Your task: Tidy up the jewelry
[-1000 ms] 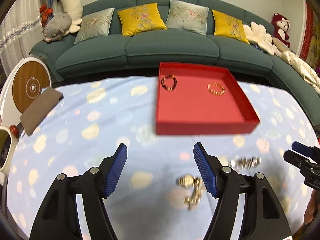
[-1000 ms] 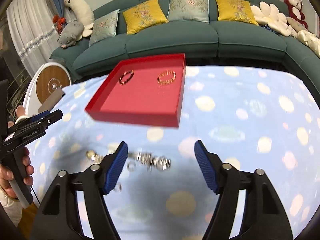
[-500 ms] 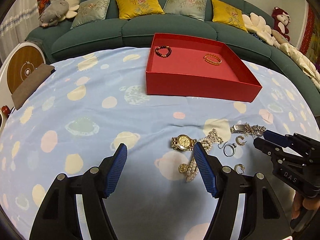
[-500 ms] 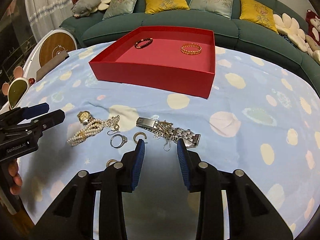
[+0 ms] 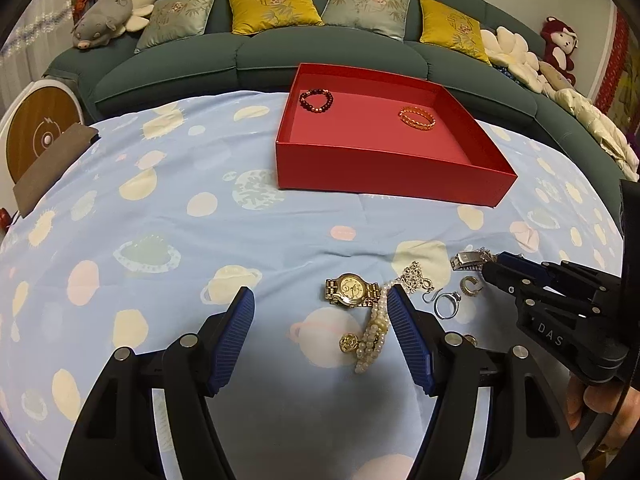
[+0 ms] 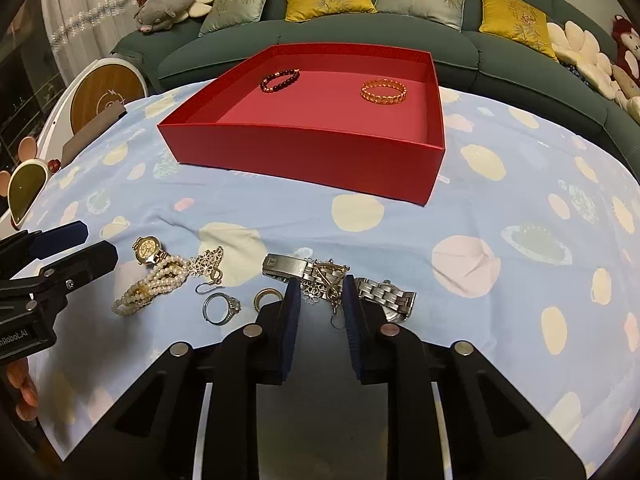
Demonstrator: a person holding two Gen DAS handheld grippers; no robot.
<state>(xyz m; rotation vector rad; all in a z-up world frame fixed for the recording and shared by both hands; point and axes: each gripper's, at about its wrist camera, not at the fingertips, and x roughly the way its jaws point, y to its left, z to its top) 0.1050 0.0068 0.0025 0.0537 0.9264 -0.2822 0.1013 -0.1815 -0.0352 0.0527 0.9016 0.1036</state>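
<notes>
Your right gripper [image 6: 318, 300] sits low over the blue spotted tablecloth [image 6: 500, 208], and its jaws have just been closing to a narrow gap around the tangle of silver chain and charms [image 6: 326, 280] that lies across the silver link-band watch [image 6: 380, 294]; whether the pads already press on the metal cannot be told from here, so treat it as a pinch not quite made. Narrowing on that knot makes sense, since it is the one spot where a thin chain and the heavier band can be caught together. Your left gripper [image 5: 320, 332] holds its jaws wide and empty just above the cloth, with the white pearl bracelet [image 5: 374, 336] running along the inside of one blue finger [image 5: 408, 340] and the gold watch with a round pale dial [image 5: 352, 289] just ahead; that width suits a bulky, floppy strand. Just beside the pearls lie a silver ring with a stone [image 6: 220, 308] and a small gold hoop [image 6: 266, 298], loose and likely to slide, so they may need a tighter pinch than the wide one you have now. The shallow red rectangular tray [image 6: 304, 156] stands well beyond the pile near the dark green sofa [image 5: 248, 52], already holding a dark beaded bracelet [image 6: 280, 80] and a gold bangle [image 6: 384, 92] set apart from each other, which suggests each piece gets its own spot on the tray floor
</notes>
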